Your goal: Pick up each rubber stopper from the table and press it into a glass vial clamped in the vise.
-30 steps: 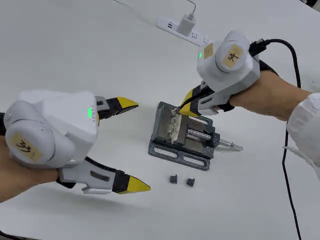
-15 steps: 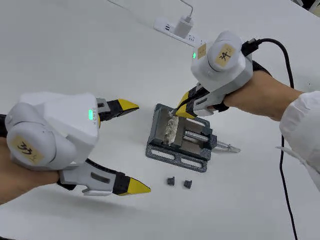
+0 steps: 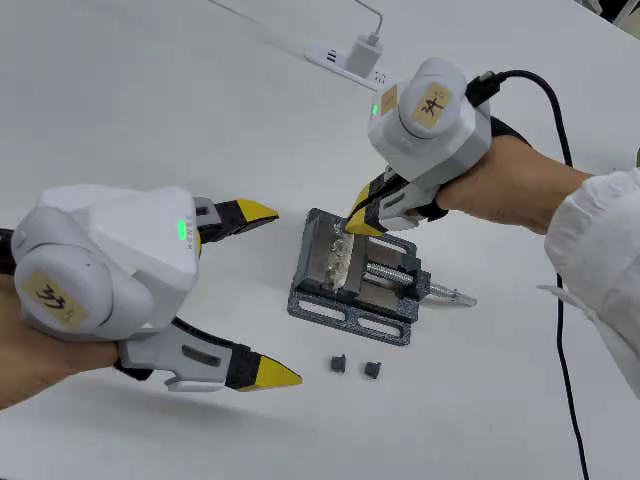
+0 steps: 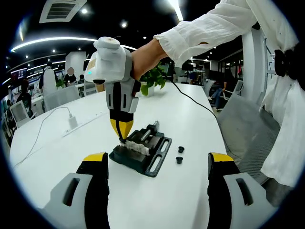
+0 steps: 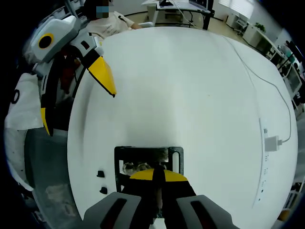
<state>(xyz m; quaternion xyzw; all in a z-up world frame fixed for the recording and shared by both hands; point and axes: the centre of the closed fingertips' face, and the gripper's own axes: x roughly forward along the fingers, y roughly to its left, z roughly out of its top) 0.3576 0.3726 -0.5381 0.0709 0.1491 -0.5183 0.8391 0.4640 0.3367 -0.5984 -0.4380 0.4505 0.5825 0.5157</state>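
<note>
A broad, glossy white tabletop (image 3: 130,100) spreads out. A white power strip with a plugged-in white charger (image 3: 352,55) lies toward twelve o'clock in the head view. In the left gripper view, a dark ceiling carries a curved white light strip (image 4: 52,40) at ten o'clock and a square louvred vent (image 4: 59,8) at eleven. A leafy green potted plant (image 4: 156,77) stands at the table's far end, and a grey perforated metal chair (image 4: 238,129) is at three o'clock.

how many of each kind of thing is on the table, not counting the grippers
stoppers: 2
vise: 1
power strip: 1
charger: 1
total: 5
vials in the vise: too blurred to count
</note>
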